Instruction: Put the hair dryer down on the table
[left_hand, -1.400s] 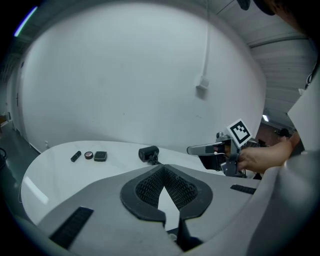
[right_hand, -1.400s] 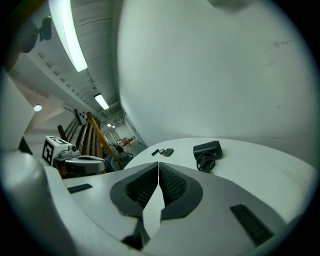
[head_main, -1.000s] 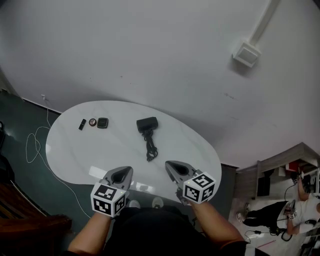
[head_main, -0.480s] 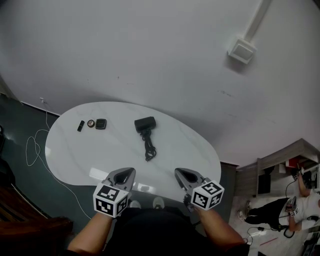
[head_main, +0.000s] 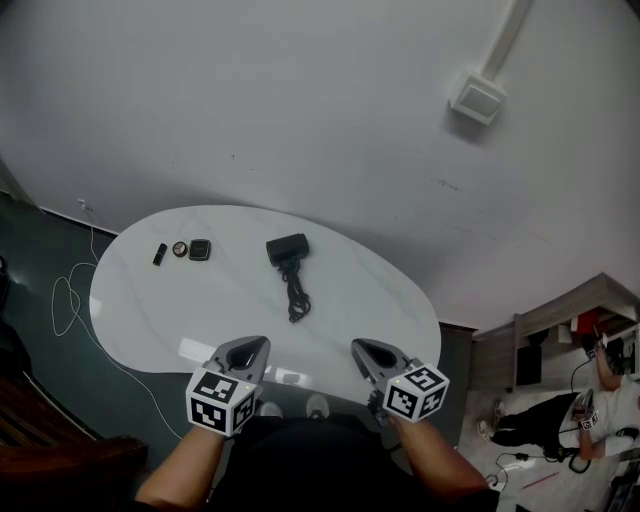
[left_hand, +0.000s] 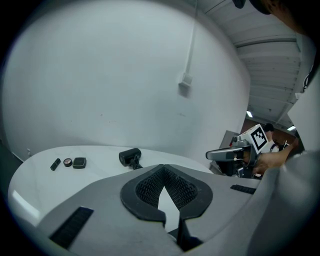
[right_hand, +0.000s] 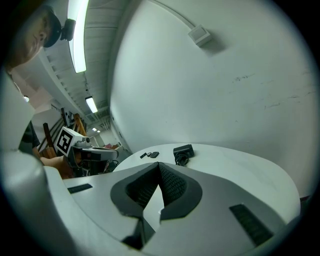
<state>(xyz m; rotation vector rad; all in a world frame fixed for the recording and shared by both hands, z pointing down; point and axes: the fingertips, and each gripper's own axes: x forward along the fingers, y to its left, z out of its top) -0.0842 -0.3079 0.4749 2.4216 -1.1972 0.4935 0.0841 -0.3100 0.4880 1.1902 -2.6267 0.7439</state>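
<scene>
Both your left gripper (head_main: 255, 345) and right gripper (head_main: 360, 347) are clenched empty; reaching in over the white oval table (head_main: 150, 300) could snag the black hair dryer (head_main: 287, 247) by its cord (head_main: 298, 295).

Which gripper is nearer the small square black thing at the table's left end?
Left. The left gripper hovers on the person's side and slightly right of the square black thing; the right gripper is much farther right.

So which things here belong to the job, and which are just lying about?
Job: black hair dryer with its cord, lying on the white oval table.
Lying about: small black stick, small round disc, dark squarish case, all at the table's left end.
</scene>
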